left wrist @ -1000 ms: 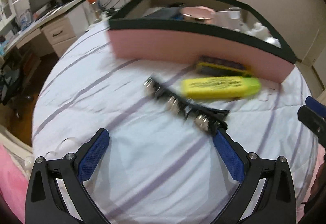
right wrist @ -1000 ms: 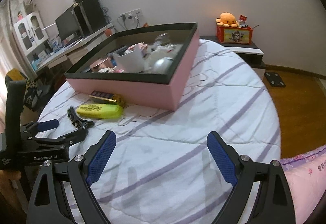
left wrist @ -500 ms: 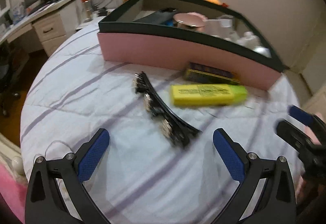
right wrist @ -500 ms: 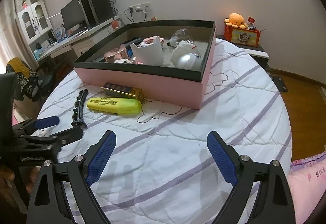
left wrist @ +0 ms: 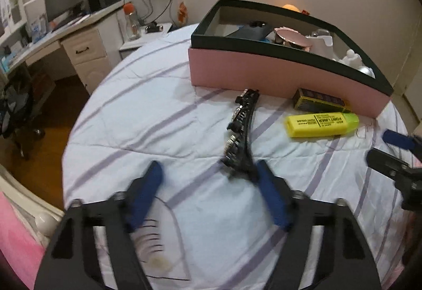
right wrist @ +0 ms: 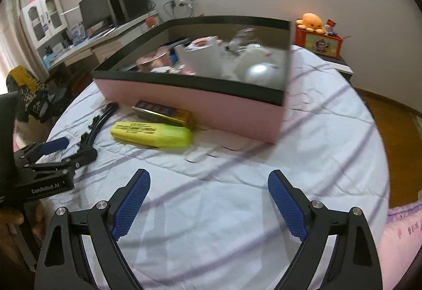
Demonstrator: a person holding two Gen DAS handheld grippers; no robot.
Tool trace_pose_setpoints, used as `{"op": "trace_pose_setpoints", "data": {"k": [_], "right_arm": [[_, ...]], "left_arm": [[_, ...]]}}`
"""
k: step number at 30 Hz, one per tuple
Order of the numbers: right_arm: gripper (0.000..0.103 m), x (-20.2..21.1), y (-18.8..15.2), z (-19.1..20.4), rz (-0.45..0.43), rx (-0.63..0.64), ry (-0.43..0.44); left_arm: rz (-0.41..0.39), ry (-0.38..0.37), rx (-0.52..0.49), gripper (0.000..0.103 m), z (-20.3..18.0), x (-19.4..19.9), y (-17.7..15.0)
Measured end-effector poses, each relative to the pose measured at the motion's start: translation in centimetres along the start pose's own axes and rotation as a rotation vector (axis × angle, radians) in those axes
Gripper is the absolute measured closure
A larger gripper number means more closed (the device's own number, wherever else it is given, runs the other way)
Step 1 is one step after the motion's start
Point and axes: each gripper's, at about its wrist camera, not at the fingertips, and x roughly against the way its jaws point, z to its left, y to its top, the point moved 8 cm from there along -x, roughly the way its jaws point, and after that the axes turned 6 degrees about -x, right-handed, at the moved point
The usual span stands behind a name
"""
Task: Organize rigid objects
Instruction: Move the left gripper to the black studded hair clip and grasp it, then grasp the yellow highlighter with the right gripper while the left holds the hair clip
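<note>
Jaws of the left gripper have just been closing, half-narrowed, the hairclip's near end at its right finger, not clamped. Right gripper gapes wide over bare sheet. Farther: highlighter, gold box, then the pink bin.

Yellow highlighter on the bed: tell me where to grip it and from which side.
Grip the yellow highlighter across its narrow width at mid-body, coming from above. It lies flat on the bedsheet, long axis roughly along the pink box, with the gold box close behind, so a side approach looks crowded.
</note>
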Motion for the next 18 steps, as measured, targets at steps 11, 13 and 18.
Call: {"op": "trace_pose_setpoints", "data": {"k": [11, 13, 18], "right_arm": [[0.011, -3.3, 1.8, 3.3, 0.071, 0.083, 0.025], [0.011, -3.7, 2.0, 3.5, 0.068, 0.080, 0.033], [0.024, -3.5, 1.6, 4.2, 0.069, 0.099, 0.052]], "left_arm": [[-0.022, -0.092, -0.110, 0.076, -2.0, -0.8, 1.6], [-0.025, -0.133, -0.100, 0.076, -2.0, -0.4, 1.2], [-0.032, -0.166, -0.102, 0.077, -1.5, 1.0, -0.6]]}}
